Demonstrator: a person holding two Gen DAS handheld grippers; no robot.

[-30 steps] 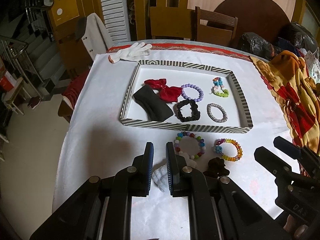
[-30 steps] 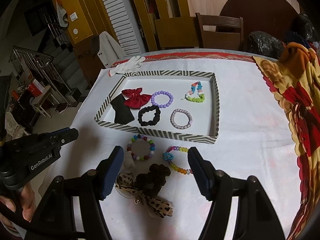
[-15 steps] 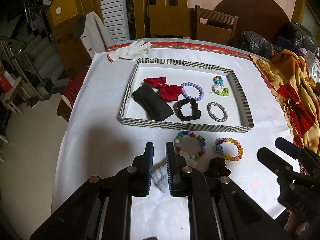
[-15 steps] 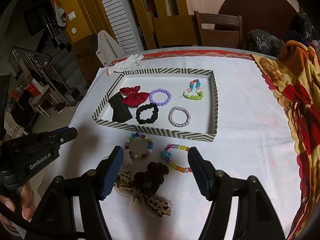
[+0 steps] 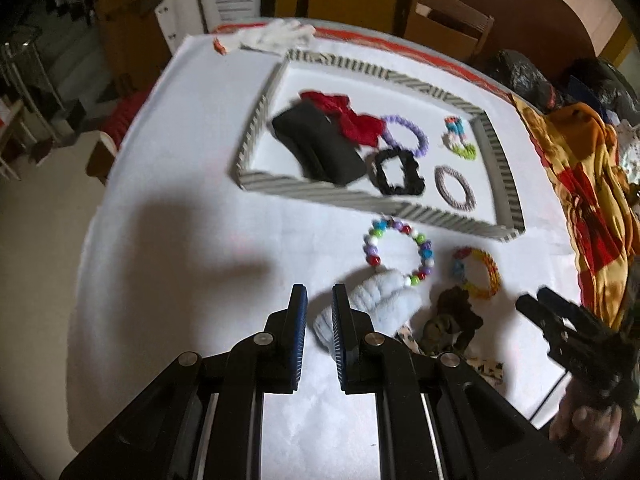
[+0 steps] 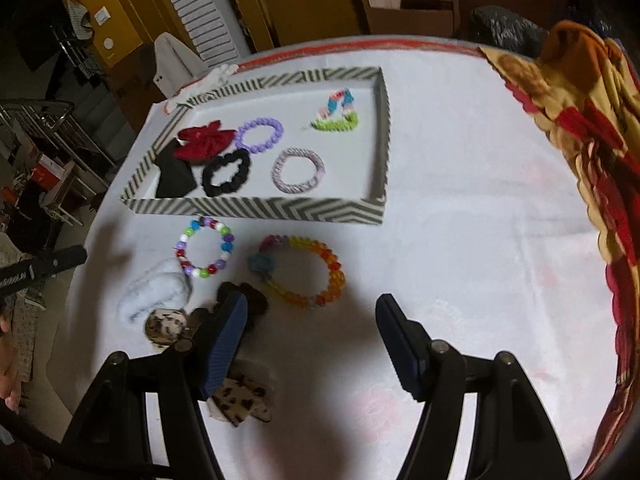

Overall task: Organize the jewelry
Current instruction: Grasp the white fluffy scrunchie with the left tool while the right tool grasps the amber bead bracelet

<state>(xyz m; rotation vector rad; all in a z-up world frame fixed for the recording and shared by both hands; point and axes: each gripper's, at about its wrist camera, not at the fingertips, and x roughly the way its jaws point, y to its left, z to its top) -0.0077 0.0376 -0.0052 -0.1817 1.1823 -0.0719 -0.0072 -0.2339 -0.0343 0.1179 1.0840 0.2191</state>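
A striped tray [image 5: 360,196] [image 6: 256,205] holds a red bow, a black band, a black scrunchie, a purple bead bracelet and others. In front of it lie a multicolour bead bracelet [image 5: 398,254] [image 6: 205,249], an orange-yellow bead bracelet [image 5: 478,272] [image 6: 298,270], a pale fluffy scrunchie [image 5: 376,306] [image 6: 154,290], a dark brown scrunchie [image 6: 244,300] and a leopard bow [image 6: 240,398]. My left gripper [image 5: 319,300] has a narrow gap, empty, just left of the fluffy scrunchie. My right gripper [image 6: 312,310] is open wide, low over the table near the orange-yellow bracelet.
A white glove [image 5: 276,36] lies behind the tray. A patterned orange cloth [image 6: 580,128] covers the table's right side. Chairs [image 6: 404,4] stand behind the table. The table's left edge [image 5: 100,216] drops to the floor.
Both grippers have moved forward and down toward the loose items in front of the tray. The views are blurred by motion. The jaw openings look unchanged.
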